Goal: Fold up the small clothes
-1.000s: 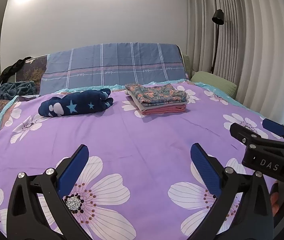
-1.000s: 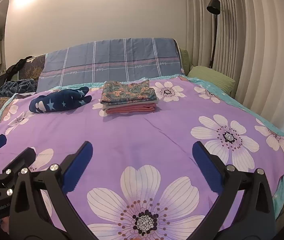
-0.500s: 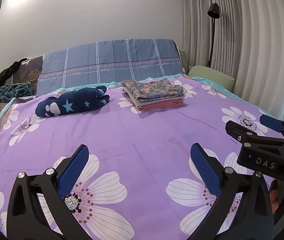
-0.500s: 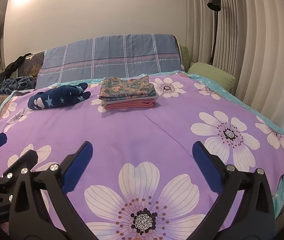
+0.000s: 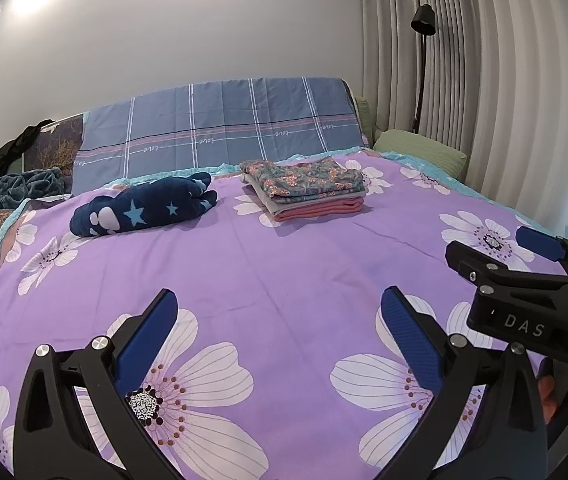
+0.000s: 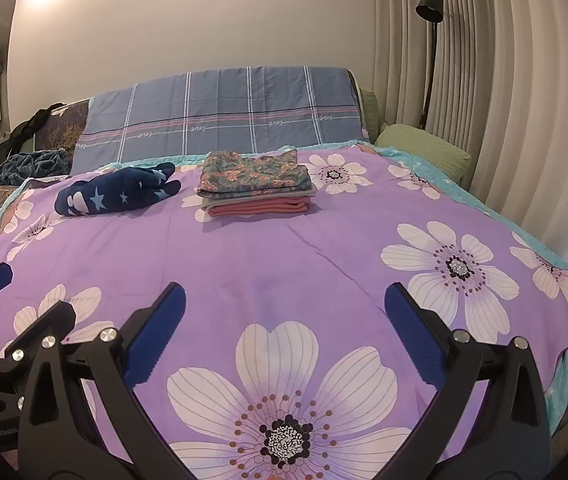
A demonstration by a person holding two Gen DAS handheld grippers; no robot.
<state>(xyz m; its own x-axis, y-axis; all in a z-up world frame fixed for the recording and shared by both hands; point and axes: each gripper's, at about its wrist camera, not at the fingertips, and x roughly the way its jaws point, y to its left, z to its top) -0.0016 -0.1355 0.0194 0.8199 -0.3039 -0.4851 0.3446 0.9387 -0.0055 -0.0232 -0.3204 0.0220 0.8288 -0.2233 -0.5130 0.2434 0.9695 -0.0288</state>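
Observation:
A crumpled navy garment with light stars (image 5: 144, 210) (image 6: 114, 193) lies unfolded at the far left of the purple flowered bedspread (image 5: 284, 272) (image 6: 284, 260). A neat stack of folded clothes (image 5: 305, 190) (image 6: 256, 184), floral on top and pink at the bottom, sits to its right. My left gripper (image 5: 278, 316) is open and empty, low over the near part of the bed. My right gripper (image 6: 284, 312) is open and empty too, and shows at the right edge of the left wrist view (image 5: 523, 264). Both are far from the clothes.
A blue plaid cover (image 5: 220, 132) hangs on the headboard behind the clothes. A green pillow (image 5: 419, 152) lies at the far right by the curtains (image 5: 483, 80), next to a black floor lamp (image 5: 423, 40). A dark teal blanket (image 5: 16, 190) is heaped at the far left.
Both grippers have tilted and drifted slightly, so the bed and clothes shift a little in view. Both stay open and empty; the clothes have not moved.

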